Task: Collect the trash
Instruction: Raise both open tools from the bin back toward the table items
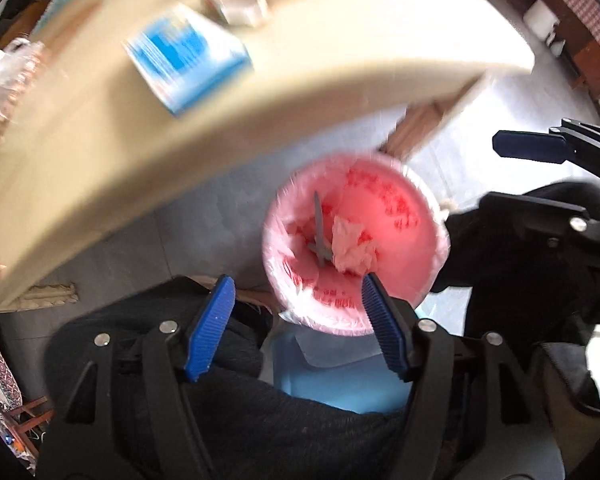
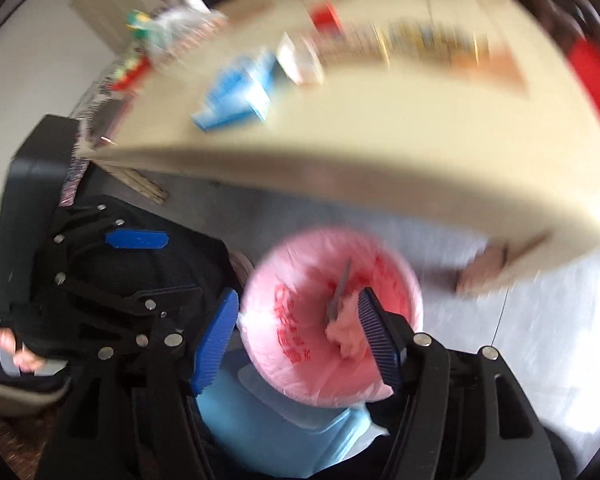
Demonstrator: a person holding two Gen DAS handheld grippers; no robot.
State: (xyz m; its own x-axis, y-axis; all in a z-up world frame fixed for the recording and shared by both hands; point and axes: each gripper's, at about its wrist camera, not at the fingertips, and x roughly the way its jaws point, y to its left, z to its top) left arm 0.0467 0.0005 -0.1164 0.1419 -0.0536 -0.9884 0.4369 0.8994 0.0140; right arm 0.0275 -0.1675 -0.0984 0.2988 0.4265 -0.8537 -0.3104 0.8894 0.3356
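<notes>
Left wrist view: left claw (image 1: 296,320) agape, blue pads clear of everything, nothing held, poised above the pink-lined bin (image 1: 354,244) on the floor just off the desk (image 1: 100,168) edge. Crumpled tissue (image 1: 354,248) and a grey utensil (image 1: 320,236) at the bottom of the liner, apparently dropped there as trash. Blue-and-white box (image 1: 188,56) back from the near desk edge, perhaps next. Right wrist view: right claw (image 2: 298,334) likewise spread wide and empty over the same bin (image 2: 300,320), tissue (image 2: 346,330) beside one pad; much blurred.
</notes>
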